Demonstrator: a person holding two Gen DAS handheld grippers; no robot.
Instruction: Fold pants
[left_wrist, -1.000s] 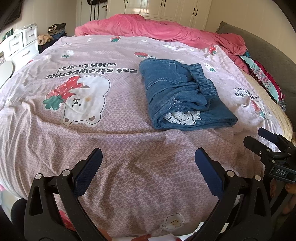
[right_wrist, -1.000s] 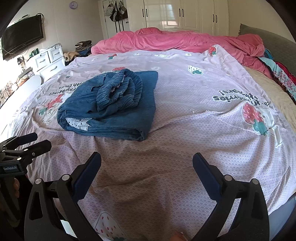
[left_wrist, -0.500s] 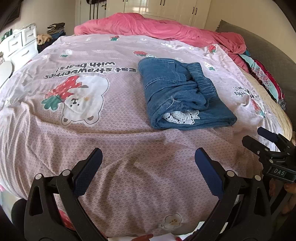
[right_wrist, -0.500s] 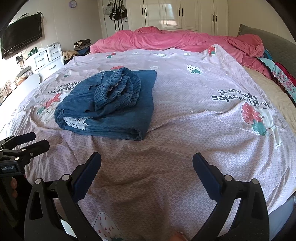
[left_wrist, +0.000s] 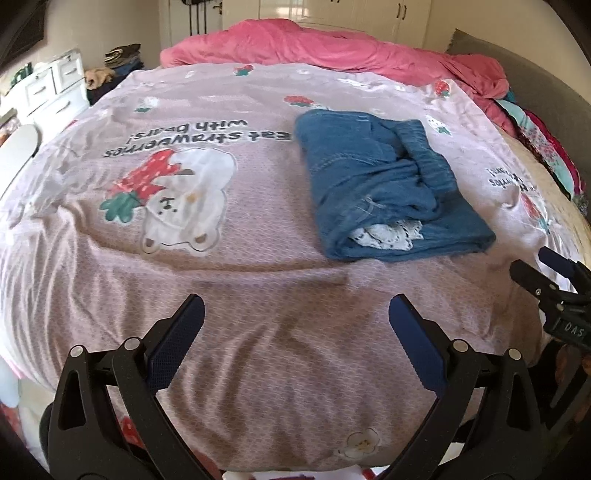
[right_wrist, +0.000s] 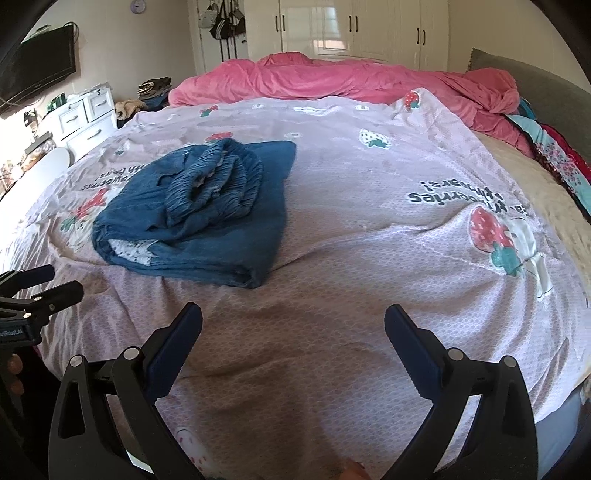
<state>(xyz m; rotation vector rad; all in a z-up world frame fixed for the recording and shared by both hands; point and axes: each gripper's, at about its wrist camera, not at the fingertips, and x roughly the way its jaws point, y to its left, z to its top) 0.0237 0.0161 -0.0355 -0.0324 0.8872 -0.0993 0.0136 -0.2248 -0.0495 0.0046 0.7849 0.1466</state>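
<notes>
The blue denim pants (left_wrist: 384, 184) lie folded into a compact bundle on the pink bed cover (left_wrist: 258, 295), elastic waistband on top and white lace at the near end. They also show in the right wrist view (right_wrist: 207, 210), left of centre. My left gripper (left_wrist: 295, 310) is open and empty above the cover, well short of the pants. My right gripper (right_wrist: 293, 319) is open and empty near the bed's front edge, to the right of the pants. Each gripper shows at the edge of the other's view, the right gripper (left_wrist: 543, 269) and the left gripper (right_wrist: 40, 282).
A crumpled pink duvet (right_wrist: 351, 81) lies across the far end of the bed. A grey headboard (right_wrist: 546, 92) and patterned cloth (right_wrist: 554, 155) are on the right. White drawers (right_wrist: 85, 114) with piled clothes stand at the far left, white wardrobes behind.
Both grippers have drawn back slightly from the pants and stay open. The folded pants have not moved.
</notes>
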